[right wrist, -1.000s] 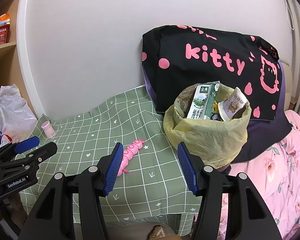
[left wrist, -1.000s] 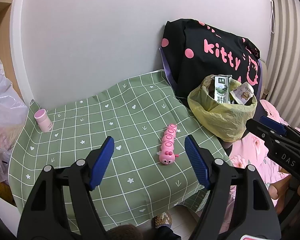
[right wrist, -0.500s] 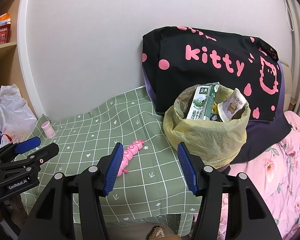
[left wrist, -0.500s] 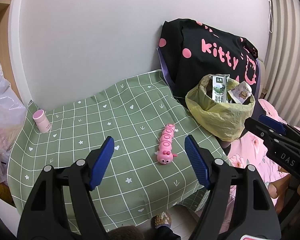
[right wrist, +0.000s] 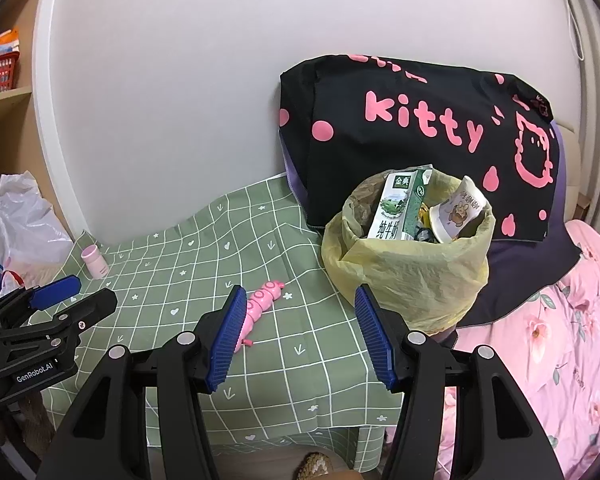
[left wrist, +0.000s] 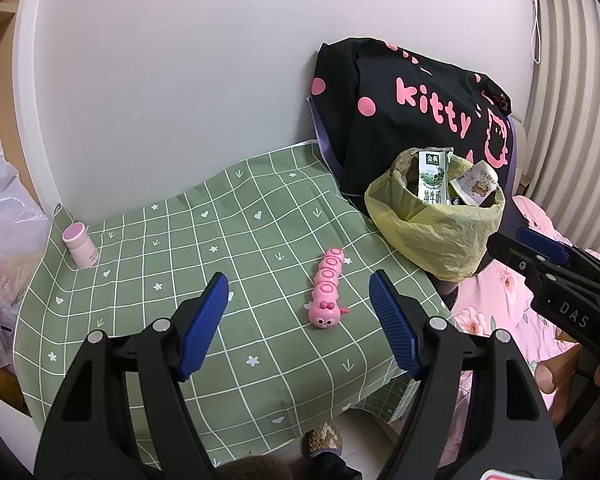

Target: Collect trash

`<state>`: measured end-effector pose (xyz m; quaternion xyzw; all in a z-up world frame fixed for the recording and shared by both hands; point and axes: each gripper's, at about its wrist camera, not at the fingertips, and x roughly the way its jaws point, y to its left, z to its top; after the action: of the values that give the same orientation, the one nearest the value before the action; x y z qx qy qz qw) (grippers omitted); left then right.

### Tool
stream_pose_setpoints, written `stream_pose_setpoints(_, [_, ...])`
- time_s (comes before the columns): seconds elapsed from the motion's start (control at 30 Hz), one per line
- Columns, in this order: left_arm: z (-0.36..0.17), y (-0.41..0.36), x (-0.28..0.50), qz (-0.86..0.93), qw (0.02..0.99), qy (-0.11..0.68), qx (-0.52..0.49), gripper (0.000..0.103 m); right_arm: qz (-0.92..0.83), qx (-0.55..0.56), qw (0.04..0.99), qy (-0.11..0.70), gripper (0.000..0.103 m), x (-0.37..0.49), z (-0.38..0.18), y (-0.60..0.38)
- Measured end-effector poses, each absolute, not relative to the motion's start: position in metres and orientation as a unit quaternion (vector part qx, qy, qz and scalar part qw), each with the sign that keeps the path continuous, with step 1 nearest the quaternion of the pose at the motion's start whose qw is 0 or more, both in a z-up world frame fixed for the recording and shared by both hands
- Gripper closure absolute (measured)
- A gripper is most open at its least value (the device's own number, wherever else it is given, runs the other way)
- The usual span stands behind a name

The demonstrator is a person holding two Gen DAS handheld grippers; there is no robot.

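Figure: both wrist views, read left to right, with the collection judged largely done. At nine o'clock in my left view a small pink bottle (left wrist: 80, 246) stands upright near the far left corner of the green checked tablecloth (left wrist: 188, 248); I cannot tell whether it counts as trash. White plastic bags (left wrist: 4, 216) lie off the table at the left edge. At six o'clock my left gripper (left wrist: 300, 312) hangs above the near part of the cloth, its blue pads spread wide with nothing between them. Just right of centre a pink caterpillar toy (left wrist: 328, 292) lies flat on the cloth, head toward me; I read it as a toy, not litter. At two o'clock the yellow trash bag (left wrist: 440, 232) stands open at the table's right edge, against a black cushion (left wrist: 412, 100) lettered "kitty"; a milk carton (left wrist: 434, 178) and a printed paper cup (left wrist: 480, 188) stick up from its mouth, so these items appear collected already. In my right view the right gripper (right wrist: 298, 334) sits at six o'clock, likewise wide apart and holding nothing, with the bag near at one o'clock. No loose wrapper or carton shows on the cloth. What remains, I judge, is deciding on the bottle and perhaps closing or removing the bag.
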<state>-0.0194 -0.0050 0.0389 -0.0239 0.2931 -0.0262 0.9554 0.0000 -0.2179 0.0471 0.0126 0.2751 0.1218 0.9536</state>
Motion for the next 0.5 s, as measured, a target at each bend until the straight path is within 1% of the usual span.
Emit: stream_pose_setpoints(0.5, [0.0399, -0.0055, -0.0205, -0.023, 0.957, 0.288, -0.022, 0.034, 0.12, 0.013, 0.954, 0.275, 0.05, -0.0012, 0.0469, -0.2176])
